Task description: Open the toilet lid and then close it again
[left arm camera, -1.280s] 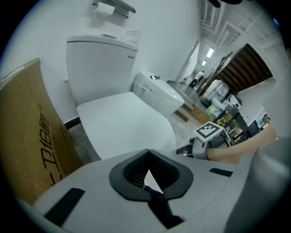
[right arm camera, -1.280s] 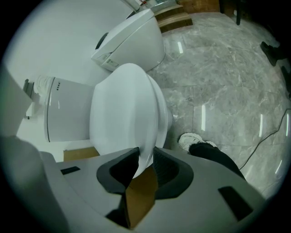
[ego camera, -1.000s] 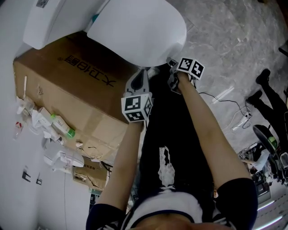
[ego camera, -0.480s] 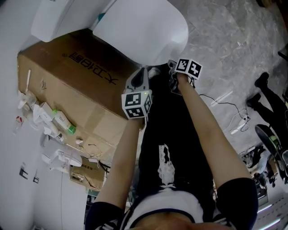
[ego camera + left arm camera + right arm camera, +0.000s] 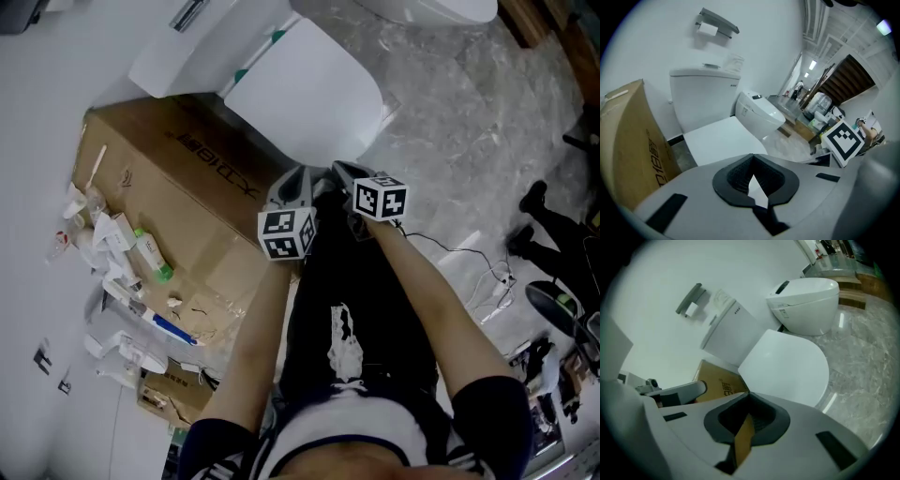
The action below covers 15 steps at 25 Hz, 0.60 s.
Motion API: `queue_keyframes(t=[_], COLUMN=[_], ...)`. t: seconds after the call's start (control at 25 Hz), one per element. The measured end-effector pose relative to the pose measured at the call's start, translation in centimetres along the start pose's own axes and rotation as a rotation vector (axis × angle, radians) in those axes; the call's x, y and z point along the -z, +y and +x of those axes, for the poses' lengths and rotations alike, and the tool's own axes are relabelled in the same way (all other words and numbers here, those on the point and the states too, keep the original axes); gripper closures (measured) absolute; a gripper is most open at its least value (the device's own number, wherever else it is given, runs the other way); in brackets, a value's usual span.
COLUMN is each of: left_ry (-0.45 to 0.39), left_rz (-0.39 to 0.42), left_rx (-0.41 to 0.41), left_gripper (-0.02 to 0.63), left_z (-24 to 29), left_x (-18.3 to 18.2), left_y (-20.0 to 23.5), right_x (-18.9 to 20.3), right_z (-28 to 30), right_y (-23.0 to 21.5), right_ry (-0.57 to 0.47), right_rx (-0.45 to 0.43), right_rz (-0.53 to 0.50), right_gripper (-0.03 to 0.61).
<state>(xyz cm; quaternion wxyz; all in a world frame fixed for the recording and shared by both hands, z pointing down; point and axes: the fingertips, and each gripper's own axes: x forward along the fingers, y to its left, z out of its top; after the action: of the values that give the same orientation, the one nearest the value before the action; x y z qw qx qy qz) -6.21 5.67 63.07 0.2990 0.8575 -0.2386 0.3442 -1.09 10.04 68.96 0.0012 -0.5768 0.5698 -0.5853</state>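
Observation:
The white toilet's lid point(image 5: 305, 98) lies down flat on the bowl, with the tank point(image 5: 202, 42) behind it. My left gripper point(image 5: 295, 183) and right gripper point(image 5: 339, 172) hover side by side just in front of the lid's front edge, not touching it. Both have their jaws together with nothing in them. In the left gripper view the lid point(image 5: 719, 140) lies beyond the shut left gripper point(image 5: 754, 180). From the right gripper view the lid point(image 5: 787, 369) sits ahead and below the shut right gripper point(image 5: 744, 427).
A big cardboard box point(image 5: 178, 187) stands right beside the toilet on the left, with bottles and clutter point(image 5: 127, 262) past it. A second toilet point(image 5: 806, 298) stands further along. Cables point(image 5: 473, 272) trail on the marble floor at right. A paper holder point(image 5: 715, 26) is on the wall.
Both grippers have come up and back from the lid's front rim. The right one rose more and rolled over. The lid stays down.

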Motion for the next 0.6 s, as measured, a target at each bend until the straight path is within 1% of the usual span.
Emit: queue_keyframes(t=[0.16,0.24,0.36,0.44,0.52,0.6], left_ry=[-0.033,-0.060,-0.101,-0.125,-0.149,-0.169], left_rz=[-0.003,0.012,0.038,0.057,0.078,0.095], left_rx=[0.032,0.048,0.060,0.062,0.063,0.066], left_gripper=[0.609,0.608,0.609,0.608,0.609,0.609], left_z=[-2.9,-4.3,-6.1,-7.4,-8.8,-10.2], left_x=[-1.5,-2.6,-4.5,-5.5,-6.3,-6.8], left_y=[-2.2,-3.4,-4.7,-5.4,-6.3,-7.2], right_x=[-1.7,-2.7,-4.2,-4.8,-5.1,-5.2], right_z=[-3.9,-6.1,-9.0,-10.6,-12.2,-13.7], right_y=[4.6,7.0,10.2,12.3,14.1,15.6], right_ry=[-0.073,-0.114,-0.162,-0.184,-0.203,-0.216], right_rx=[-0.068,-0.096,-0.117,-0.134,-0.157,-0.176], right_rz=[-0.118,-0.223,-0.421,-0.517,-0.564,-0.574], right_gripper=[0.569,0.571,0.571,0.571,0.571,0.571])
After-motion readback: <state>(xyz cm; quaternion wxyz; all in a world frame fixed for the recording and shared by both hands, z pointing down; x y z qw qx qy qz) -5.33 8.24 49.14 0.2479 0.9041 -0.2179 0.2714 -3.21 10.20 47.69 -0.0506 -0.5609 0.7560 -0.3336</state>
